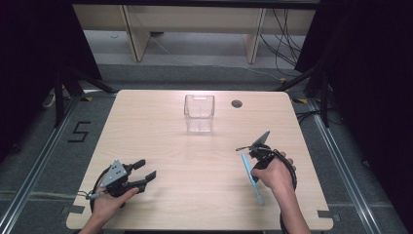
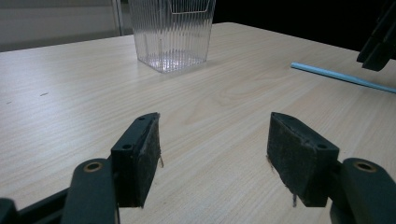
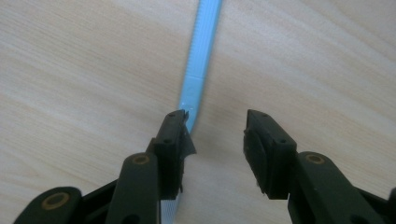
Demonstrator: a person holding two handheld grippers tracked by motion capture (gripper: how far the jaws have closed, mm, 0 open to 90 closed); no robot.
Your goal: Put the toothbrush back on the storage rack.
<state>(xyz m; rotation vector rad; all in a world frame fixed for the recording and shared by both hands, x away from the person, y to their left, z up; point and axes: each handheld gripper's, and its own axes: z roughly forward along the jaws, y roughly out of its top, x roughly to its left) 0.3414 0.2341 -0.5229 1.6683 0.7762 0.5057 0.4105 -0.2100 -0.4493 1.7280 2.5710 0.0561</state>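
- Left gripper (image 1: 144,174): jaws spread, nothing between them, low over the table's (image 1: 195,161) near-left part.
- Right gripper (image 3: 215,133): jaws spread, poised over the blue straw (image 3: 201,60) lying flat on the near-right.
- Clear ribbed container (image 1: 199,113): upright, farther back, centre.

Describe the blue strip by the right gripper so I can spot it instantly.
On the wooden table, look to the near right, beside the right gripper. The light blue strip lies flat there, long and thin, unlike the upright clear container farther back.
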